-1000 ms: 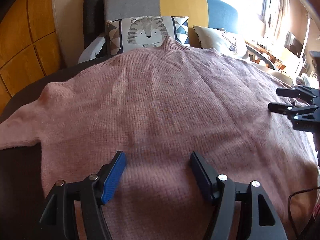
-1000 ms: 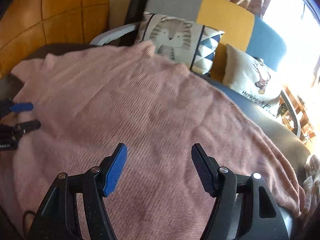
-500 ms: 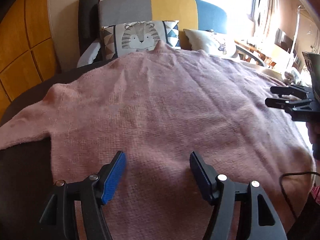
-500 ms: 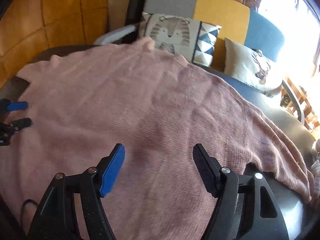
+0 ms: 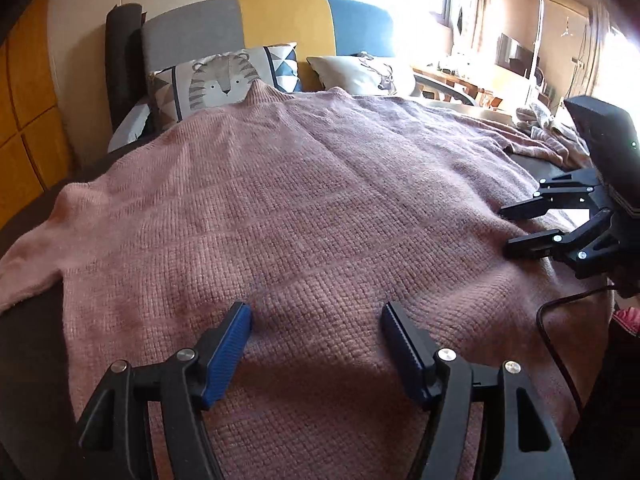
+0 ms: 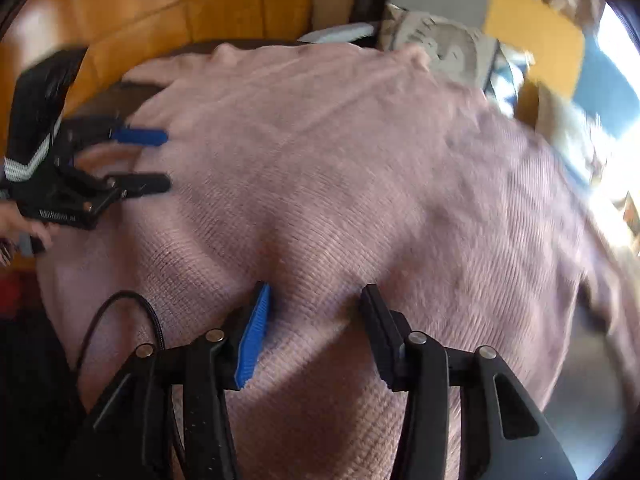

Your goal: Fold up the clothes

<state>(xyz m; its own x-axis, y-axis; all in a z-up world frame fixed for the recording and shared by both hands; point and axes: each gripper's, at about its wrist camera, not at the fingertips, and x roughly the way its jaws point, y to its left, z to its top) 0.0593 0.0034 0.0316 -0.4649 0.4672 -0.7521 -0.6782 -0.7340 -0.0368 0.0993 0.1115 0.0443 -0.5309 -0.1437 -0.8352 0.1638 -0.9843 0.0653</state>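
Note:
A pink knit sweater [image 5: 320,200] lies spread flat on a dark table, its neck towards the sofa. My left gripper [image 5: 314,312] hovers open over the lower part of the sweater, nothing between its blue pads. My right gripper [image 6: 314,290] has its tips dug into the sweater [image 6: 360,160] near the hem. Its jaws are closing, and a ridge of knit bunches up between them. The left wrist view shows the right gripper [image 5: 506,229] low over the sweater's right side. In the blurred right wrist view the left gripper [image 6: 167,160] stands open at the left.
A grey, yellow and blue sofa [image 5: 280,16] stands behind the table with a tiger cushion [image 5: 224,80] and a deer cushion [image 5: 368,72]. Orange wooden panels [image 5: 24,120] line the left wall. Crumpled clothes [image 5: 540,120] lie far right. A black cable [image 5: 552,320] trails over the hem.
My right gripper has swung left, closer to the left gripper, and dropped onto the sweater. Its jaws have narrowed and knit now puckers between them. The left gripper shifted slightly and stays open.

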